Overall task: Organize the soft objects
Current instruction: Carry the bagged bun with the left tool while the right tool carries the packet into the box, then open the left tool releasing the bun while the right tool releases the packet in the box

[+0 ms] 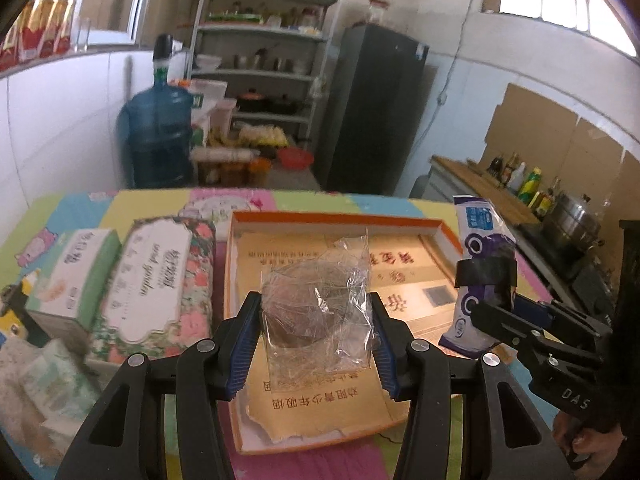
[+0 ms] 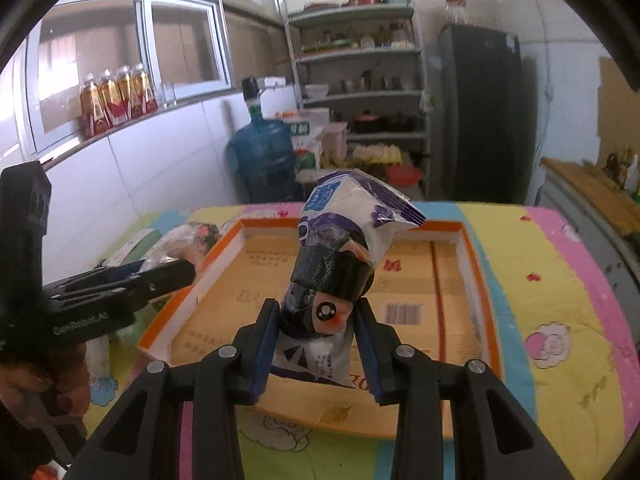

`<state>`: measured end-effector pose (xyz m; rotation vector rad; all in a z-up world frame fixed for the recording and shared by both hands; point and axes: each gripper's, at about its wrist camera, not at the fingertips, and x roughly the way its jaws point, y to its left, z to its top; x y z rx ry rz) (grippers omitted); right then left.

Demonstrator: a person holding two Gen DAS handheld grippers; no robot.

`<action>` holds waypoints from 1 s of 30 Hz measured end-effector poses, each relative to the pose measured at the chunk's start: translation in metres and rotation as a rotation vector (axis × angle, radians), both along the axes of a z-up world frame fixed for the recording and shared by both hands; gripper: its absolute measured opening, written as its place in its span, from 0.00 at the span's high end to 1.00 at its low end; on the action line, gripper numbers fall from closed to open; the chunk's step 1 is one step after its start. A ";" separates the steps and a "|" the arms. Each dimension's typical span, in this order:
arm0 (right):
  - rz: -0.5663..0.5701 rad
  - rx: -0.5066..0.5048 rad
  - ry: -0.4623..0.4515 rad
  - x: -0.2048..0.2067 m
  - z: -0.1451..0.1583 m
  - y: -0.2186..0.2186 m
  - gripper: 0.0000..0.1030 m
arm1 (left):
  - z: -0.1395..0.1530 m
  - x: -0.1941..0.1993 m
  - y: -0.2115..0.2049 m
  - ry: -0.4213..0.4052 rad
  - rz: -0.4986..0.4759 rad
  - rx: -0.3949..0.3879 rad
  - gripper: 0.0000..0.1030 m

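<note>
My left gripper (image 1: 316, 344) is shut on a clear crinkled plastic packet (image 1: 318, 312) with something dark and round inside, held above the orange-rimmed shallow box (image 1: 446, 228). My right gripper (image 2: 316, 346) is shut on a white and purple soft pouch (image 2: 344, 224) wrapped with a black band, upright over the same orange-rimmed box (image 2: 480, 280). In the left wrist view the pouch (image 1: 480, 240) and the right gripper (image 1: 508, 312) hang at the box's right edge. In the right wrist view the left gripper (image 2: 160, 276) reaches in from the left.
A floral tissue pack (image 1: 160, 280) and a green and white box (image 1: 72, 272) lie left of the orange box on the colourful table cover (image 2: 560, 280). More soft packs (image 1: 52, 380) sit at the near left. Beyond the table stand a water jug (image 1: 160, 128), shelves and a dark fridge (image 1: 376, 112).
</note>
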<state>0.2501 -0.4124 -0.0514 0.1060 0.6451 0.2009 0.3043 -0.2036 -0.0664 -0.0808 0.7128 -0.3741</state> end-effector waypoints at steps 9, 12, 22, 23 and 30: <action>0.001 0.005 0.109 0.026 -0.018 -0.003 0.63 | -0.021 0.025 -0.023 0.078 -0.001 0.080 0.49; -0.012 0.010 0.147 0.030 -0.028 -0.009 0.63 | -0.028 0.030 -0.026 0.107 0.005 0.086 0.49; -0.014 0.030 0.200 0.033 -0.042 -0.017 0.61 | -0.040 0.033 -0.037 0.130 -0.013 0.121 0.49; -0.014 0.036 0.200 0.033 -0.042 -0.018 0.61 | -0.041 0.033 -0.038 0.133 -0.017 0.124 0.48; -0.014 0.040 0.204 0.032 -0.045 -0.020 0.53 | -0.041 0.032 -0.037 0.133 -0.047 0.111 0.47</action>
